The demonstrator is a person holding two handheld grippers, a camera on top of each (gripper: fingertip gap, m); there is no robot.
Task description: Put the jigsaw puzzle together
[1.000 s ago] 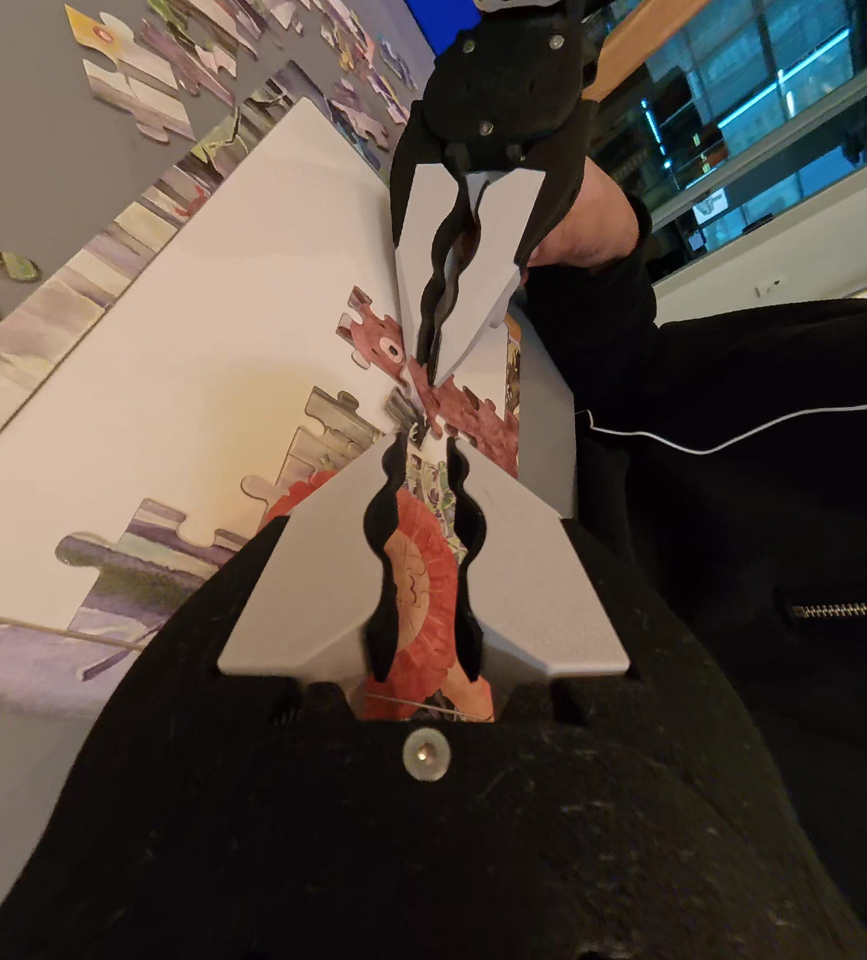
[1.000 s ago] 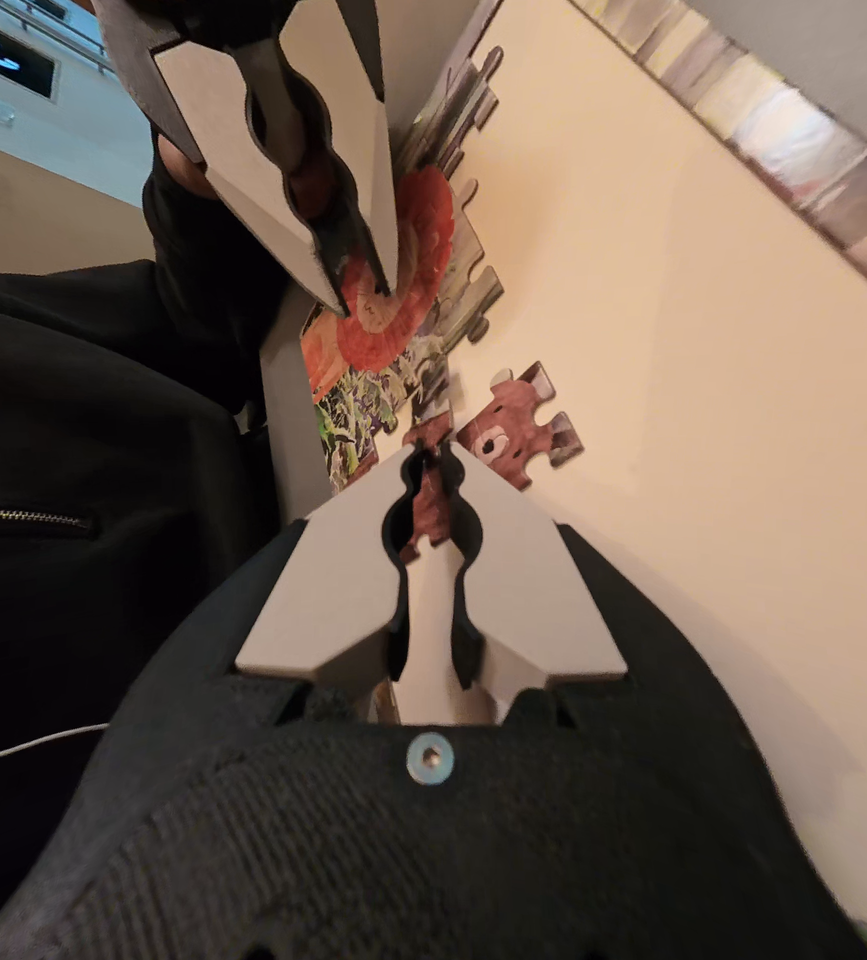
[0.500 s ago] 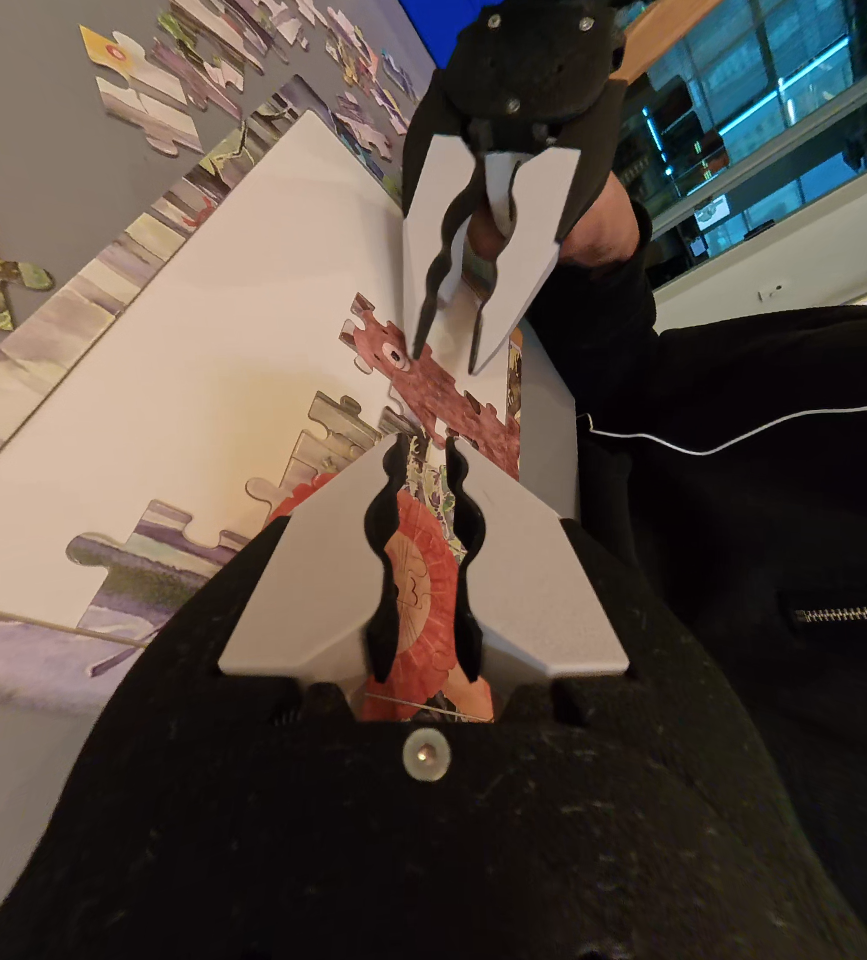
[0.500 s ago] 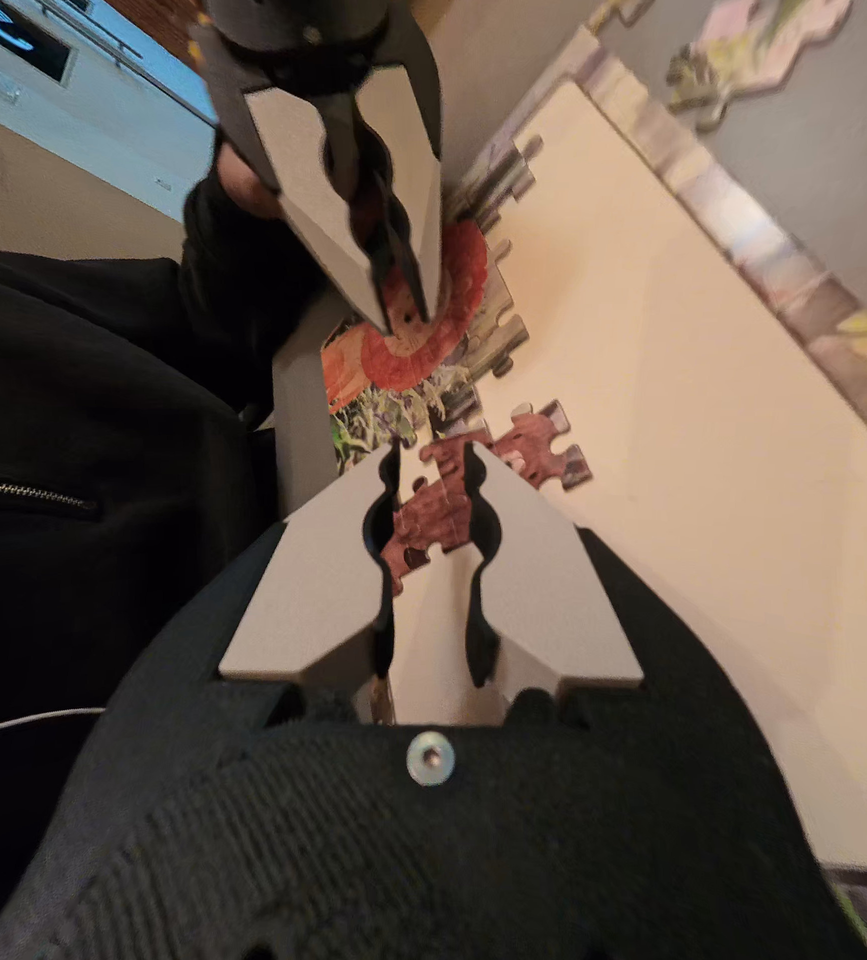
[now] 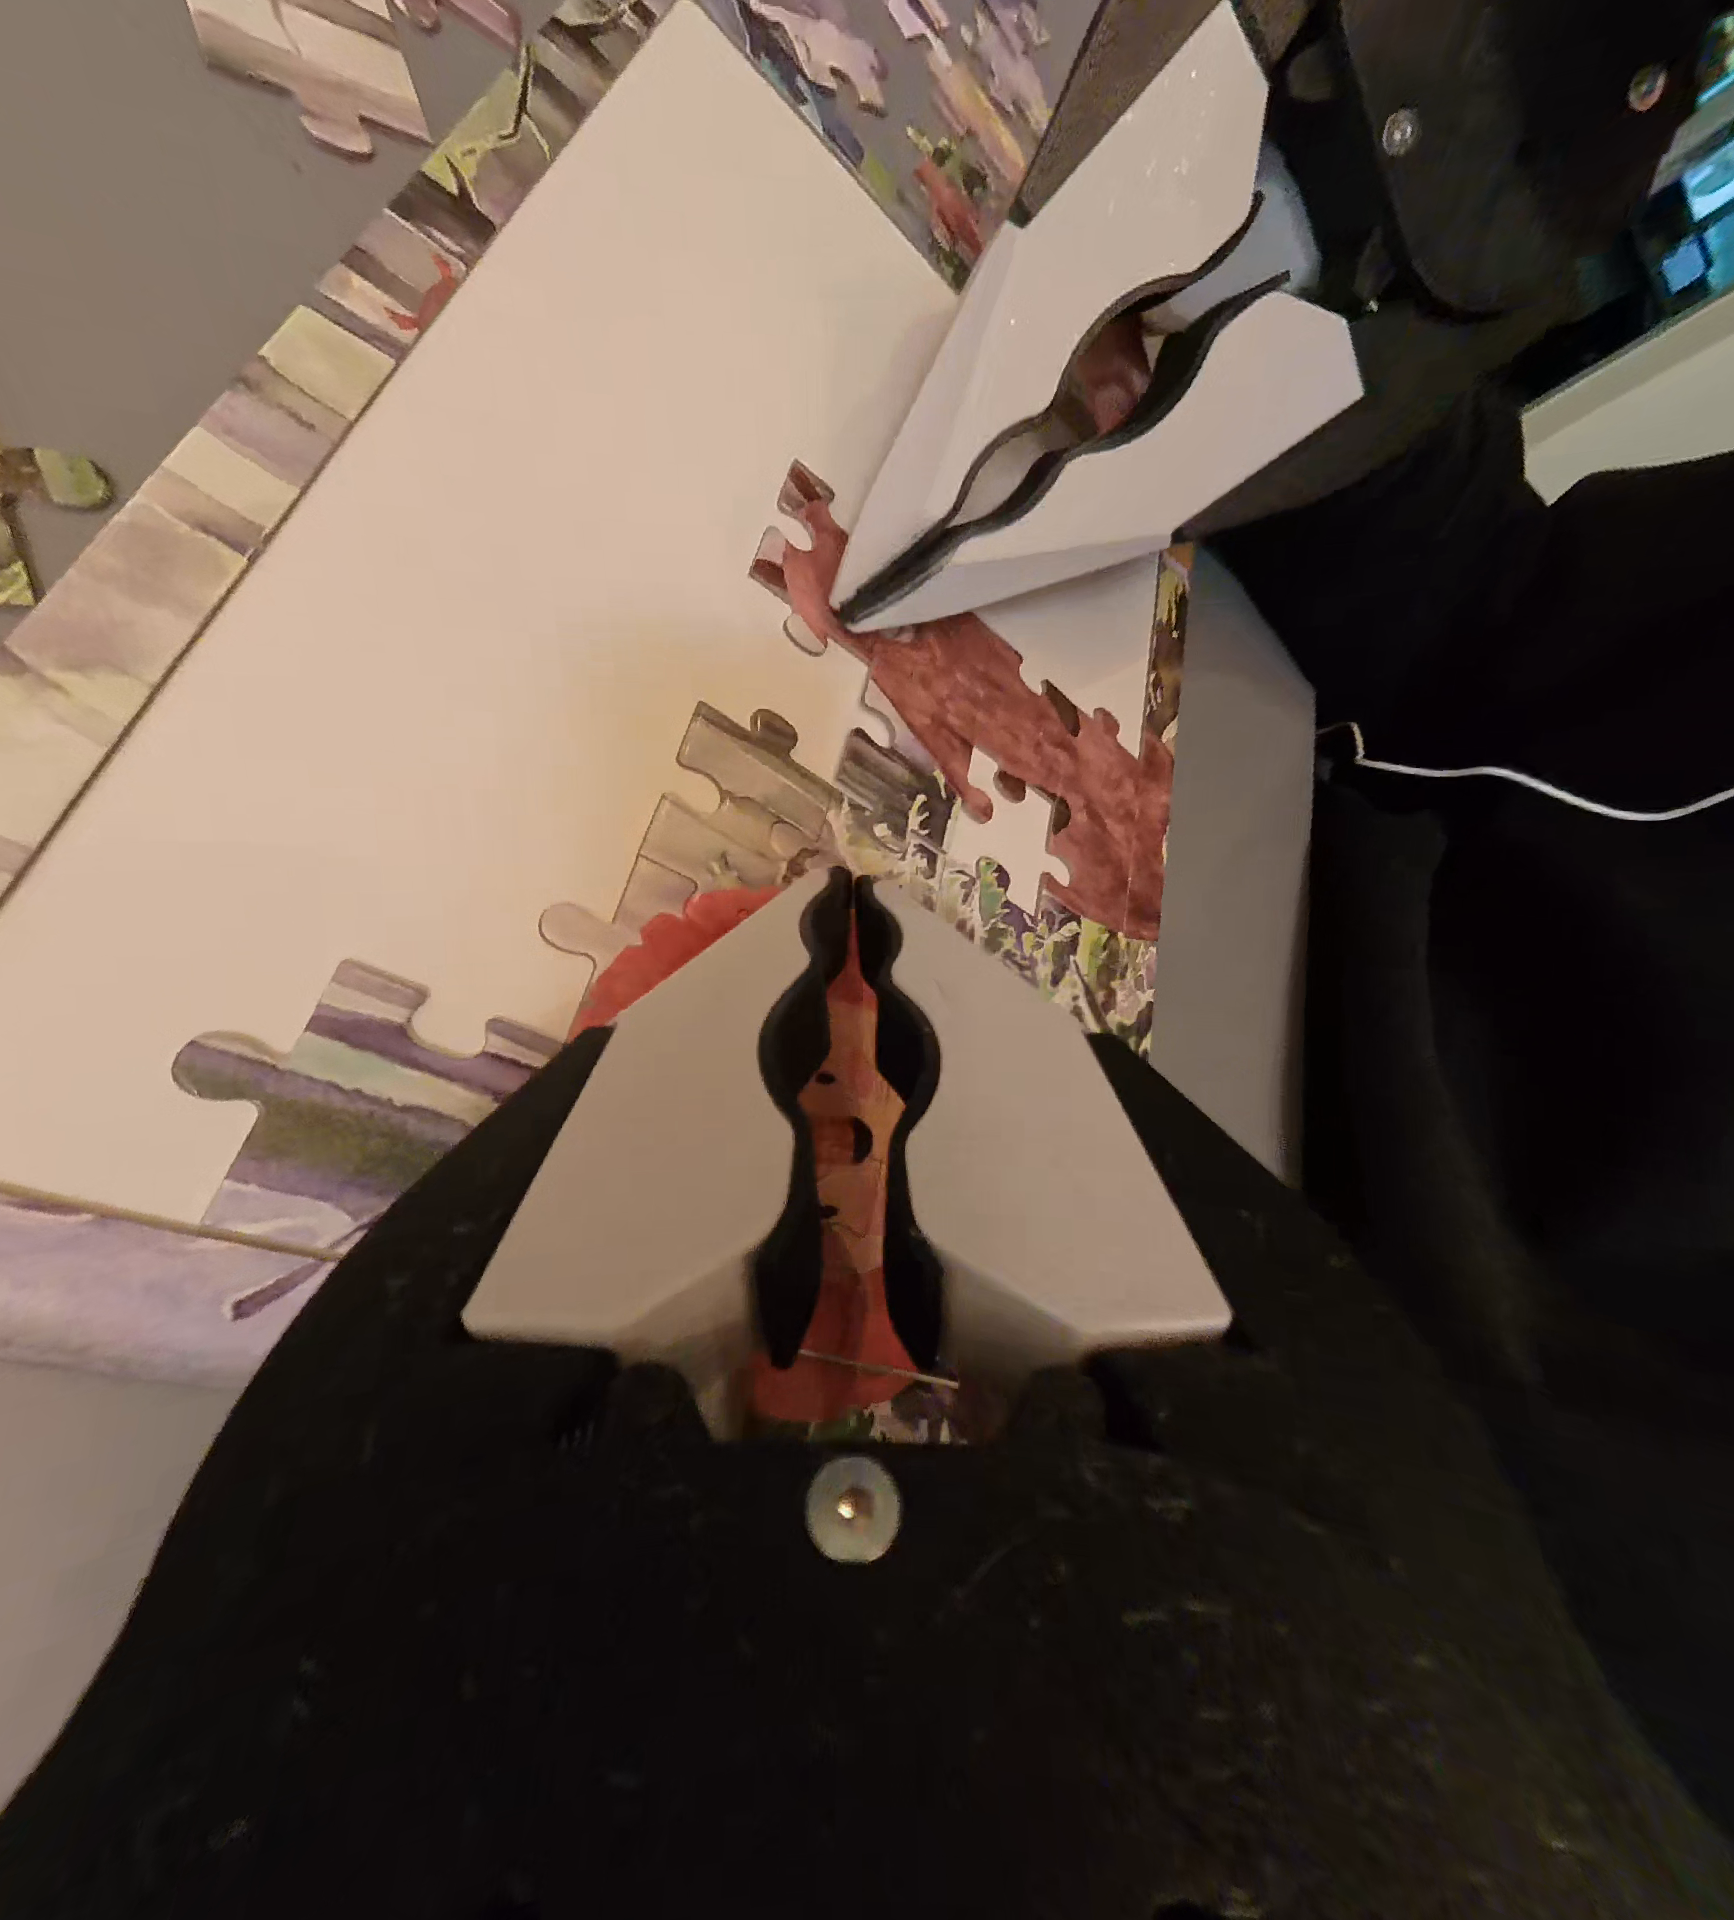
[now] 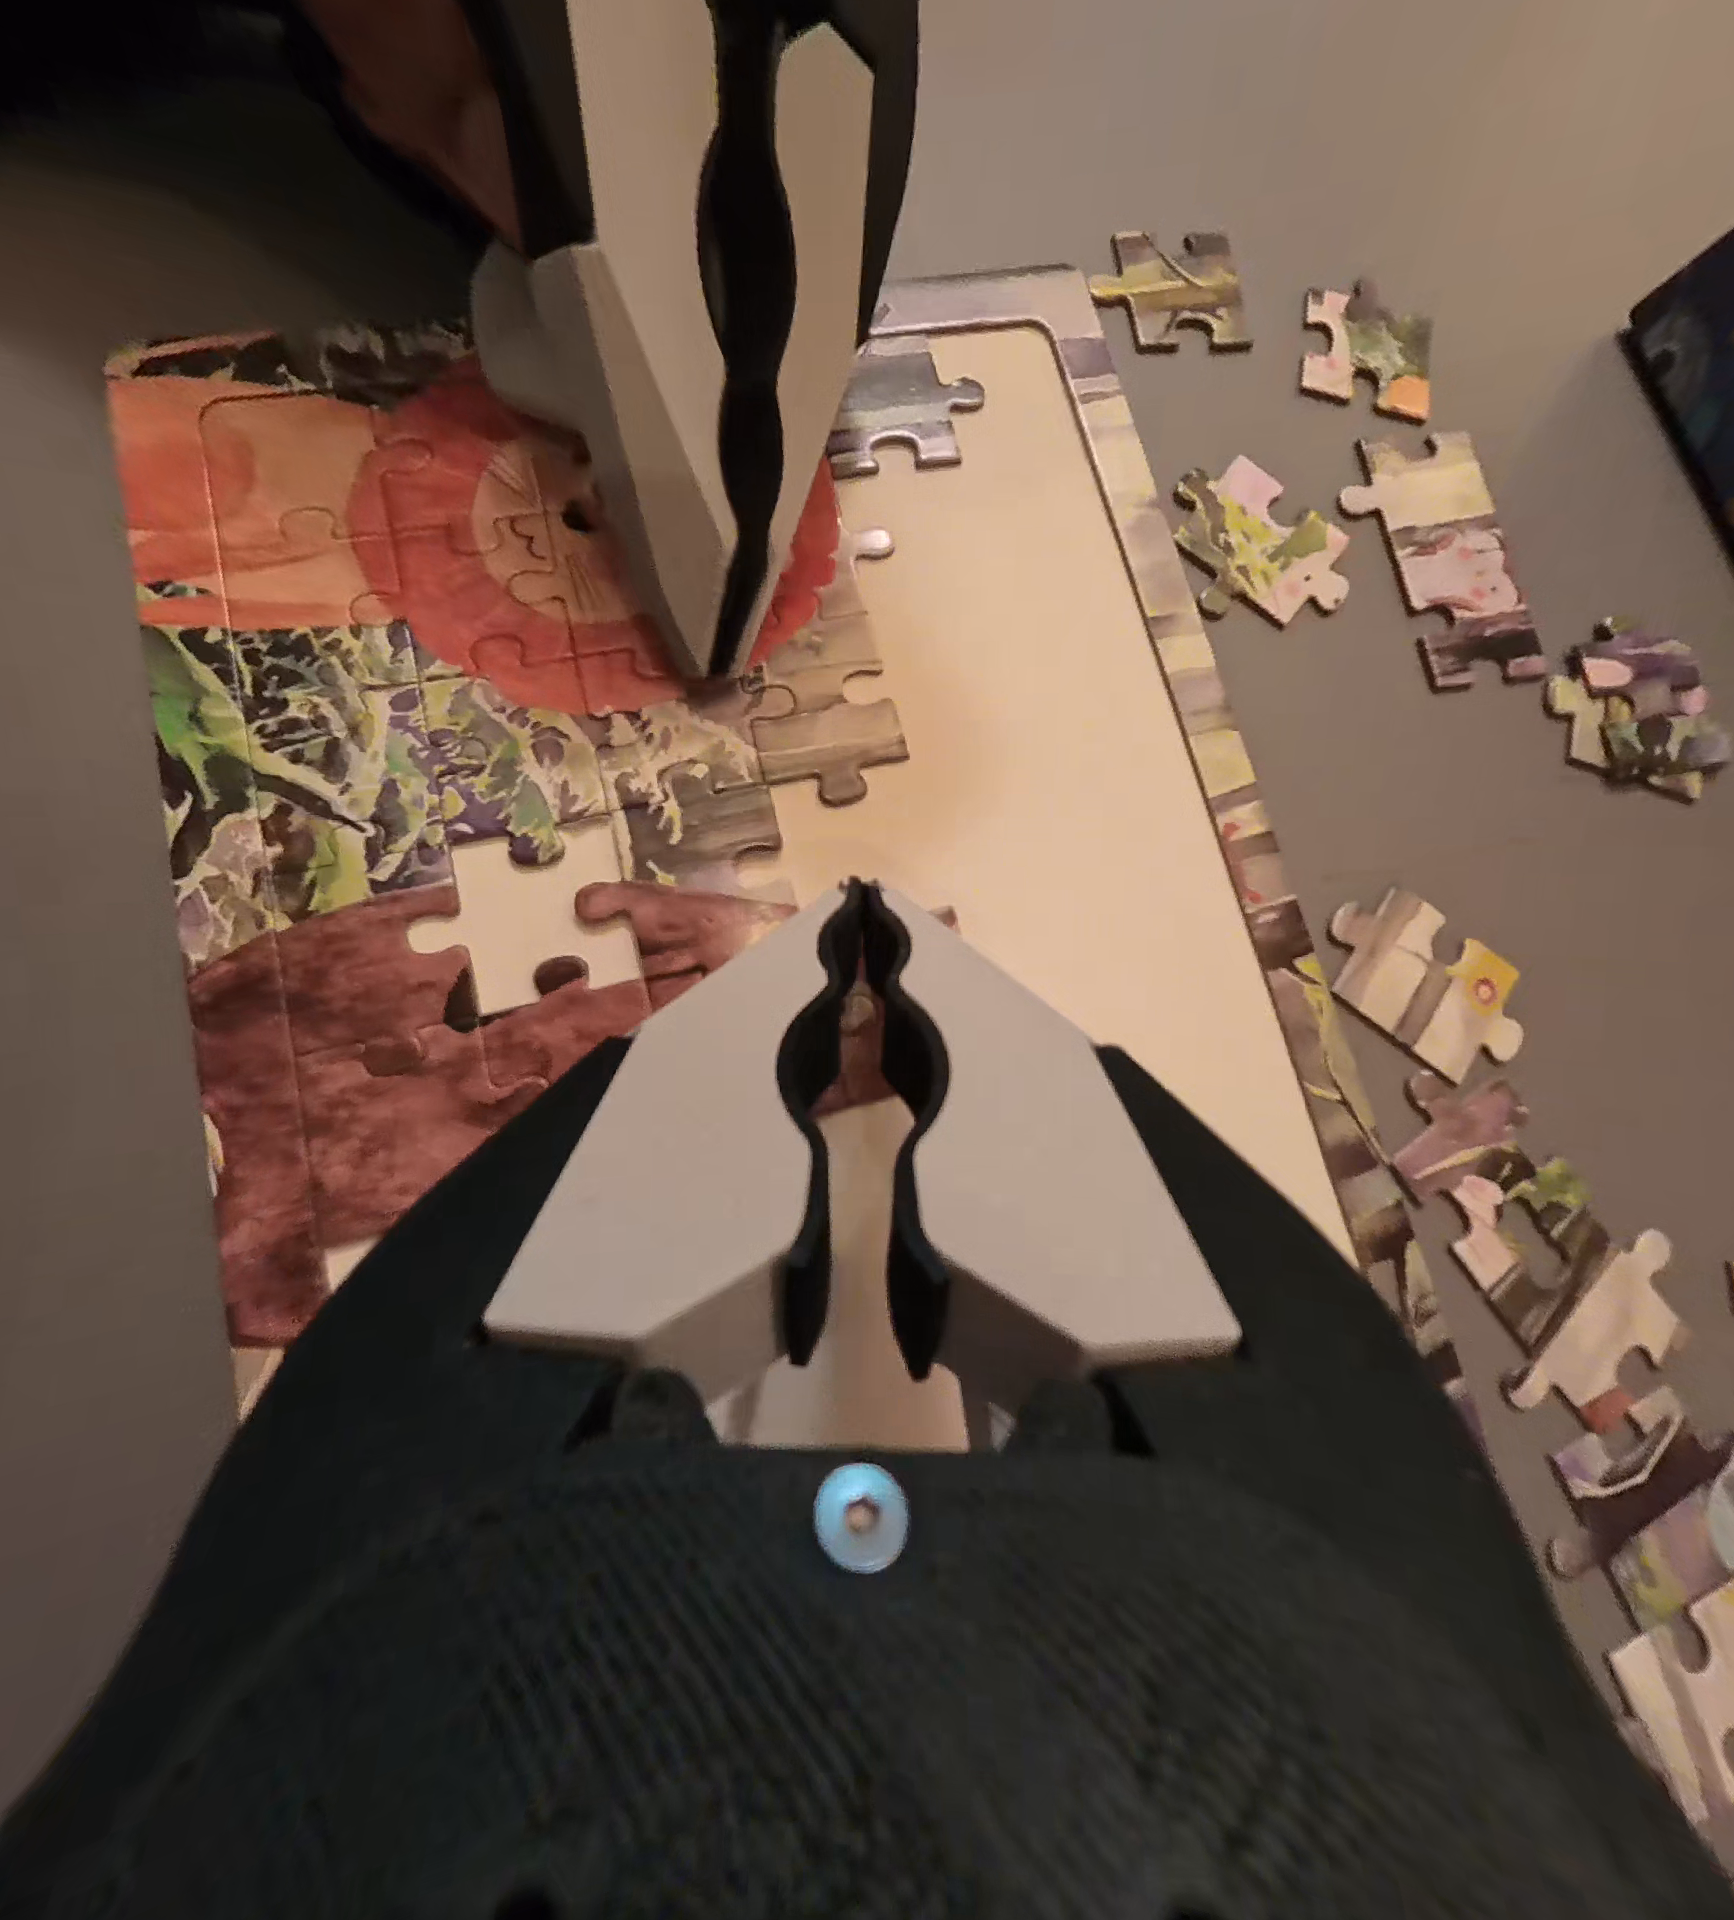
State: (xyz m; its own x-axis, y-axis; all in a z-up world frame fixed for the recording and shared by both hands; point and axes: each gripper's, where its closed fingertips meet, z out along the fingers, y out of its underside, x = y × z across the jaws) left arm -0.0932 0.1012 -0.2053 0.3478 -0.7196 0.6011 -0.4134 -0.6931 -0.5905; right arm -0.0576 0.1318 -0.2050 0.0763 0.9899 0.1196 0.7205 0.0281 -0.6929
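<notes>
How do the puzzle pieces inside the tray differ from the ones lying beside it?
The joined pieces fill one end of the tray, locked together; the loose pieces lie scattered on the grey table. The joined pieces show orange, green and brown; the loose pieces are mostly pale, grey and purple. Both lie picture side up.

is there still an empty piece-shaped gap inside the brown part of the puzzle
Yes, the right wrist view shows a bare cream gap among the joined brown pieces.
</notes>
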